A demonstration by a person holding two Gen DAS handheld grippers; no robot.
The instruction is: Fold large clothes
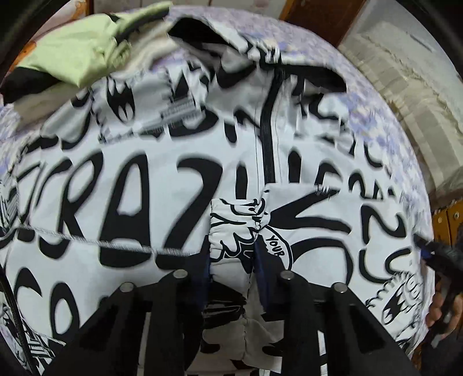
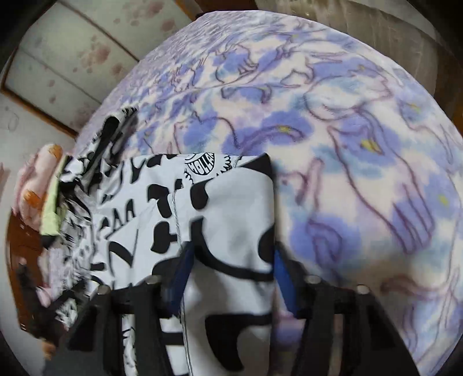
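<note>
The jacket (image 1: 150,185), white with heavy black graffiti lettering and bat emblems, lies spread across a bed with a black zipper (image 1: 267,136) running down its front. In the left wrist view, the left gripper (image 1: 231,254) has its blue-padded fingers (image 1: 262,260) clenched on a bunched, elastic-gathered cuff (image 1: 228,228) of the jacket, the fabric squeezed into a narrow roll between the pads. That cuff sits over the jacket's chest, just beside the zipper's lower end (the sleeve appears folded inward, though its full run is hidden under the gripper).

In the right wrist view, the right gripper (image 2: 231,269) straddles a flat layer of the same printed cloth (image 2: 225,208); its blue fingers (image 2: 282,277) stand at either edge of the panel, and whether they actually pinch it cannot be told from this angle. The panel's square corner rests on the blanket (image 2: 332,121), a fleece printed with blue and purple flowers that covers the bed.

Farther out, a pale green garment (image 1: 75,55) lies crumpled beyond the jacket's shoulder. In the left wrist view, part of a hand (image 1: 439,306) shows at the right edge beside the jacket's hem, blurred by motion. A wooden frame (image 1: 321,17) borders the far side.
</note>
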